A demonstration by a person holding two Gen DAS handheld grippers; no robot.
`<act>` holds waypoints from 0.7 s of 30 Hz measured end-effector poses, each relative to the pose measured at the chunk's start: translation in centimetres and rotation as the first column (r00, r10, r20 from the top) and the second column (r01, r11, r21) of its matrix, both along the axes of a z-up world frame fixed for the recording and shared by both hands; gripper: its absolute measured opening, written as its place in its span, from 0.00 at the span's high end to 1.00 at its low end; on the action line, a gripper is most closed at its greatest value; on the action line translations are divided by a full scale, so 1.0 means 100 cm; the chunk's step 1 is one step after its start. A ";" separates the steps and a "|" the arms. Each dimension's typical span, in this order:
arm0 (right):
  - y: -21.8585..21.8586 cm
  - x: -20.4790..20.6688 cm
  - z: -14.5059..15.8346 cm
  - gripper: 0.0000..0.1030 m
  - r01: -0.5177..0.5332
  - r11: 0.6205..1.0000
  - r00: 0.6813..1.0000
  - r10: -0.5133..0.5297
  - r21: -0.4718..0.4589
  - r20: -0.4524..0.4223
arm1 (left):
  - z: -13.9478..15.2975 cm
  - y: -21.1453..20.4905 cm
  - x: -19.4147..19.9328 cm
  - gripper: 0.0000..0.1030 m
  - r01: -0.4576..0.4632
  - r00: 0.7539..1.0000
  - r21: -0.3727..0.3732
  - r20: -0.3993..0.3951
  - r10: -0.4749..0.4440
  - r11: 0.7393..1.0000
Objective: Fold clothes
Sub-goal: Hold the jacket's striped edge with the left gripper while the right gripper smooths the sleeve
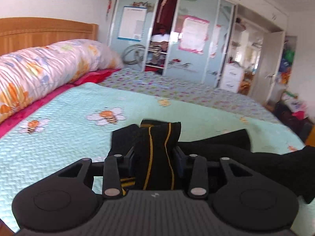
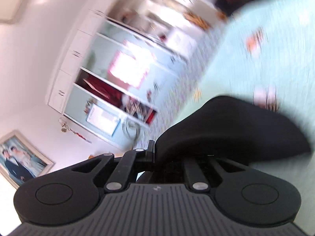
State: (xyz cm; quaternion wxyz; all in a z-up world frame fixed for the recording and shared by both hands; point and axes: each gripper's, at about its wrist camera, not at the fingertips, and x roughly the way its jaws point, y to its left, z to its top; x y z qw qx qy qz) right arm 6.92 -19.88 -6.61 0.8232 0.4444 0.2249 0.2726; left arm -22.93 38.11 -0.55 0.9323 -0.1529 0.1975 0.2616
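Both claws grip dark clothing above the bed.
Left claw [image 1: 155, 153] pinches a black garment [image 1: 157, 141] with yellow stripes; right claw [image 2: 157, 153] is pressed together on black fabric [image 2: 226, 127] over the bed [image 1: 78, 137].

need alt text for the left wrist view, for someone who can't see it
The left tongs grip a bunched black garment with yellow stripes above a mint green quilt with bee patches. More of the black cloth trails off to the right. Behind lie a floral pillow, a wooden headboard and an open wardrobe.
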 end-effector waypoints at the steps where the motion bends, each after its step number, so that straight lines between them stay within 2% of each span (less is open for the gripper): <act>1: -0.011 -0.006 0.001 0.90 0.008 1.000 1.000 -0.008 -0.010 0.000 | -0.006 -0.006 -0.002 0.58 0.009 1.000 -0.023 -0.005 -0.009 1.000; 3: -0.023 -0.013 -0.013 0.87 0.010 0.998 0.998 -0.013 -0.056 -0.053 | -0.023 -0.016 -0.006 0.55 0.020 0.999 -0.074 -0.025 -0.022 0.997; 4: -0.023 -0.012 -0.028 0.86 0.009 0.994 0.995 -0.019 -0.107 -0.098 | -0.044 -0.015 -0.007 0.53 0.008 0.998 -0.114 -0.066 -0.015 0.993; 6: -0.007 -0.009 -0.061 0.78 -0.003 0.975 0.982 -0.038 -0.221 -0.183 | -0.089 -0.007 -0.014 0.51 -0.043 0.990 -0.232 -0.144 0.009 0.972; 7: -0.002 -0.009 -0.078 0.76 -0.013 0.963 0.973 -0.050 -0.268 -0.225 | -0.103 -0.007 -0.019 0.51 -0.058 0.989 -0.277 -0.146 0.018 0.959; 9: 0.002 -0.010 -0.108 0.66 -0.020 0.959 0.951 -0.070 -0.284 -0.301 | -0.129 -0.008 -0.031 0.51 -0.090 0.988 -0.365 -0.152 0.036 0.927; 10: -0.006 -0.014 -0.120 0.64 -0.012 0.965 0.939 -0.079 -0.260 -0.335 | -0.138 -0.011 -0.036 0.51 -0.095 0.988 -0.391 -0.147 0.040 0.915; 12: -0.004 -0.012 -0.131 0.53 0.005 0.981 0.926 -0.077 -0.193 -0.371 | -0.132 -0.019 -0.048 0.48 -0.067 0.994 -0.378 -0.109 0.028 0.923; 15: 0.002 -0.010 -0.129 0.39 -0.010 0.990 0.927 -0.043 -0.140 -0.372 | -0.126 -0.021 -0.057 0.43 -0.049 0.994 -0.366 -0.109 0.009 0.929; 19: 0.005 -0.005 -0.114 0.38 0.055 0.979 0.941 -0.117 -0.198 -0.317 | -0.136 -0.022 -0.053 0.42 -0.077 0.990 -0.376 -0.141 0.025 0.924; 20: -0.002 -0.003 -0.117 0.38 0.105 0.977 0.932 -0.161 -0.183 -0.326 | -0.139 -0.021 -0.051 0.42 -0.088 0.988 -0.378 -0.148 0.034 0.922; 21: -0.015 0.000 -0.123 0.38 0.158 0.979 0.914 -0.194 -0.130 -0.357 | -0.139 -0.020 -0.048 0.42 -0.096 0.987 -0.373 -0.155 0.040 0.923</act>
